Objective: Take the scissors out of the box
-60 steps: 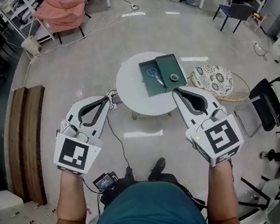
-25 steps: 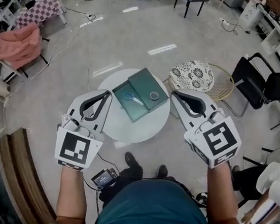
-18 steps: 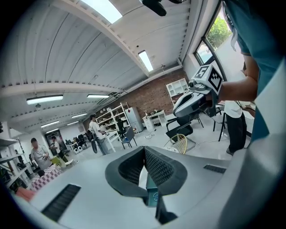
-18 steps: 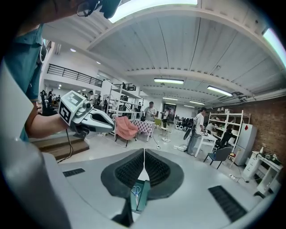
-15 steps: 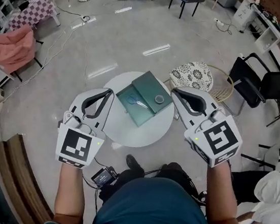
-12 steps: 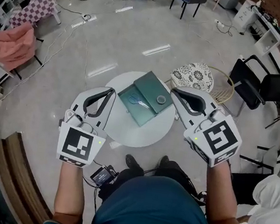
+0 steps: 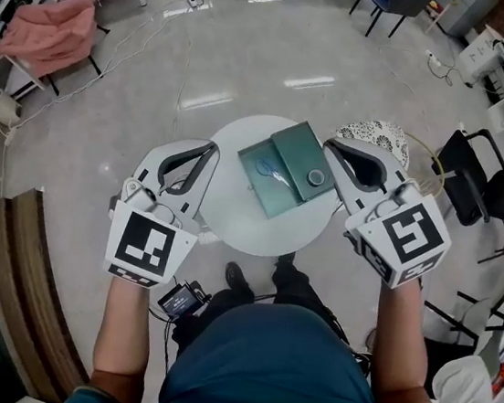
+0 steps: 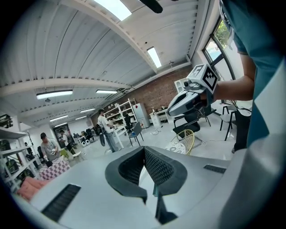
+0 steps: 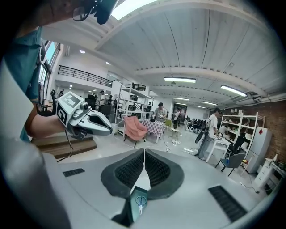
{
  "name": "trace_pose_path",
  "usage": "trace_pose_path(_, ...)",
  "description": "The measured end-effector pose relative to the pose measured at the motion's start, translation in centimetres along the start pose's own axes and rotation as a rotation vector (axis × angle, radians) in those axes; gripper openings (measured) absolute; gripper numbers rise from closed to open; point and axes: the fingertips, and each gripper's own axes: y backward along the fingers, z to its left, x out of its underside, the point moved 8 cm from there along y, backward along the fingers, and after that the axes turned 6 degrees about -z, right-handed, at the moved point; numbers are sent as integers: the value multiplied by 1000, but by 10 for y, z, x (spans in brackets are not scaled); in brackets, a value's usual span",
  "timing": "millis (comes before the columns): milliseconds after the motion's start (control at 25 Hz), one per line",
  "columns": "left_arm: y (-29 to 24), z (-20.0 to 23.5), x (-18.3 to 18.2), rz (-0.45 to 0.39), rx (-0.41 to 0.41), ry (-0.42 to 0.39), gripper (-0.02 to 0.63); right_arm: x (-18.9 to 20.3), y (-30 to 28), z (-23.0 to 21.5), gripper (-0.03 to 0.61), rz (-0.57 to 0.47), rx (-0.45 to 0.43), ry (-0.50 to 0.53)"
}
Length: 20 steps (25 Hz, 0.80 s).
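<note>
closest to me, at 6 o'clock in the head view, are the person's forearms, each carrying a pair of tongs out ahead and tilted a little downward. the left tongs (image 7: 211, 148) sit at about 9 o'clock of the table (image 7: 235, 226), and the left gripper view shows their ribbed pads clenched together with nothing between them. the right tongs (image 7: 331, 146) sit at about 2 o'clock of it, also clenched on nothing, the pads meeting along a thin seam in the right gripper view. i judge the two are spread to either side so the middle stays in plain sight for an approach, since neither touches anything yet. between them, on the round white table, the green box (image 7: 279, 204) lies open as two shallow halves side by side. the scissors (image 7: 272, 168), with pale blue handles, lie flat in the half toward 8 o'clock, untouched and well inside its walls. a small roll (image 7: 315, 178), tape i think, rests in the half toward 2 o'clock, just beside the right tongs. through the gap under the right pads the scissors (image 9: 140, 200) show handles away from me. beyond the table, at 1 o'clock, stands a wicker chair (image 7: 378, 135) with a patterned cushion, and far off at 10 o'clock a pink cloth (image 7: 54, 24) is draped over a seat.
</note>
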Motion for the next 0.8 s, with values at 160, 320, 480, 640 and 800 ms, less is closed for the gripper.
trace_pose_path(160,5,9,6,43,-54,11,18,0,-29,-8,38,-15,-72,-3)
trace_pose_path(320,-1,11,4,85,-83,6,18,2,-47,-21,37,-17,-141,-9)
trace_pose_path(480,-10,14,7,112,-97,-6,18,7,-67,-32,38,-29,-199,-8)
trace_pose_path(640,-23,11,9,151,-103,-18,19,15,-81,-46,38,-32,-250,-10)
trace_pose_path(800,-32,13,20,187,-100,-14,20,23,-97,-54,38,-30,-277,-19)
